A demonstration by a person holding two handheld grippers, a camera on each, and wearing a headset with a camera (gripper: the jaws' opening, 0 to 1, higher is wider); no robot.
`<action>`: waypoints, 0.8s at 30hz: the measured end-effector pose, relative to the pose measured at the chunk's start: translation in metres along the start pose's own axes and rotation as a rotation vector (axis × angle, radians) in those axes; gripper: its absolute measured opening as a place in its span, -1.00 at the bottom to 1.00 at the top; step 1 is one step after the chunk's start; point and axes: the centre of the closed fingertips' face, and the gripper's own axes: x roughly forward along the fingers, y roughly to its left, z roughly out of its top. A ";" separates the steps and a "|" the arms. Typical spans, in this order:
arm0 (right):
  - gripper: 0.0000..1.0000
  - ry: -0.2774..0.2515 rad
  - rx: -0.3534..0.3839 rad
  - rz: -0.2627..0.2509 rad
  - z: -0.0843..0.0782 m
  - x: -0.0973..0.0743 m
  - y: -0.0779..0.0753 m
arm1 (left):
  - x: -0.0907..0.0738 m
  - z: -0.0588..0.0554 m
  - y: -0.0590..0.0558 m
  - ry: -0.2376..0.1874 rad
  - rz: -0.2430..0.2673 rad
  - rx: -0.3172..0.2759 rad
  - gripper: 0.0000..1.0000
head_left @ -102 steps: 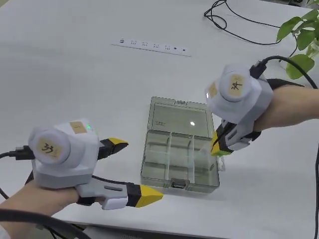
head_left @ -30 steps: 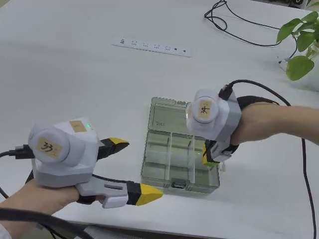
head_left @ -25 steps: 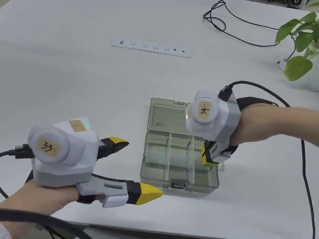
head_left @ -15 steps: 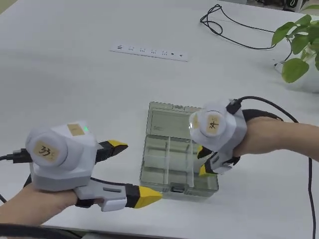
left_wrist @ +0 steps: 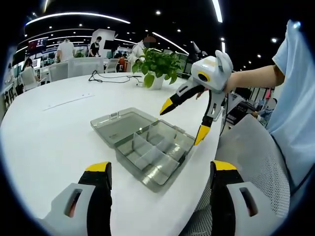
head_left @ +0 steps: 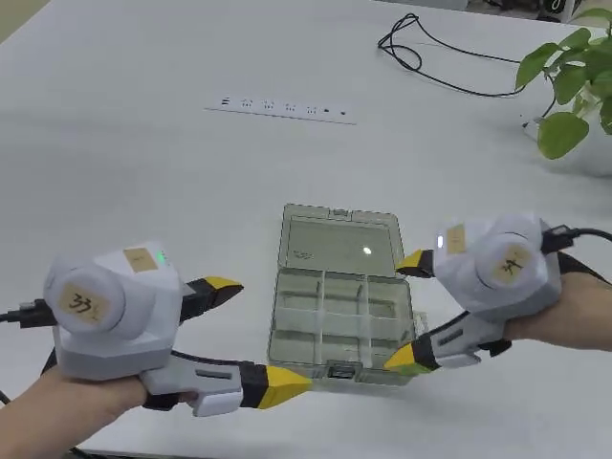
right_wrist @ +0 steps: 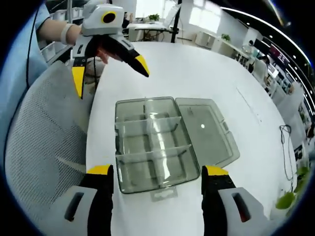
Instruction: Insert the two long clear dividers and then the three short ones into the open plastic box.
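White table (head_left: 143, 172) carries everything. Near its front edge sits the box (head_left: 276, 320) — smoky clear plastic, open, its lid (head_left: 339, 239) laid flat behind it. The left gripper (head_left: 263, 333) hovers just left of the box, jaws spread wide with nothing between them. Its lower yellow tip is near the front-left corner. The right gripper (head_left: 402, 312) is at the box's right side, jaws also wide and empty. One of its tips is by the rear-right corner and the other by the front-right corner — whether they touch the wall cannot be told. A plant (head_left: 564, 86) stands at the far right, a black cable (head_left: 430, 57) loops beyond, and a white power strip (head_left: 282, 107) lies well behind the lid. Inside the box stand the clear dividers (head_left: 323, 311): two long ones run from hinge side to front, with short cross-pieces between them and the walls. The short ones are too faint to count.
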 end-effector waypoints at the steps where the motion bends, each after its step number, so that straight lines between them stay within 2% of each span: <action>1: 0.55 -0.019 0.038 0.003 -0.001 -0.002 0.002 | 0.000 0.000 0.000 0.000 0.001 0.000 0.66; 2: 0.61 -0.043 0.093 -0.011 -0.003 -0.005 0.002 | 0.000 0.000 0.001 0.000 0.002 0.000 0.67; 5: 0.73 -0.085 0.168 -0.033 -0.010 -0.012 0.004 | 0.000 0.001 0.002 -0.007 0.012 -0.001 0.69; 8: 0.89 -0.108 0.189 -0.040 -0.017 -0.017 0.007 | 0.000 0.002 0.003 -0.011 0.025 -0.002 0.72; 10: 0.97 -0.116 0.226 -0.069 -0.024 -0.022 0.007 | -0.001 0.002 0.004 -0.011 0.030 0.001 0.75; 12: 1.00 -0.144 0.284 -0.087 -0.028 -0.027 0.008 | -0.002 0.001 0.006 -0.012 0.043 0.000 0.80; 16: 1.00 -0.151 0.322 -0.114 -0.040 -0.035 0.010 | -0.004 0.001 0.010 -0.020 0.068 -0.002 0.89; 18: 1.00 -0.165 0.354 -0.133 -0.045 -0.038 0.011 | -0.006 0.002 0.014 -0.028 0.093 -0.002 1.00; 24: 1.00 -0.201 0.412 -0.149 -0.050 -0.039 0.014 | -0.010 0.004 0.019 -0.041 0.127 -0.021 1.00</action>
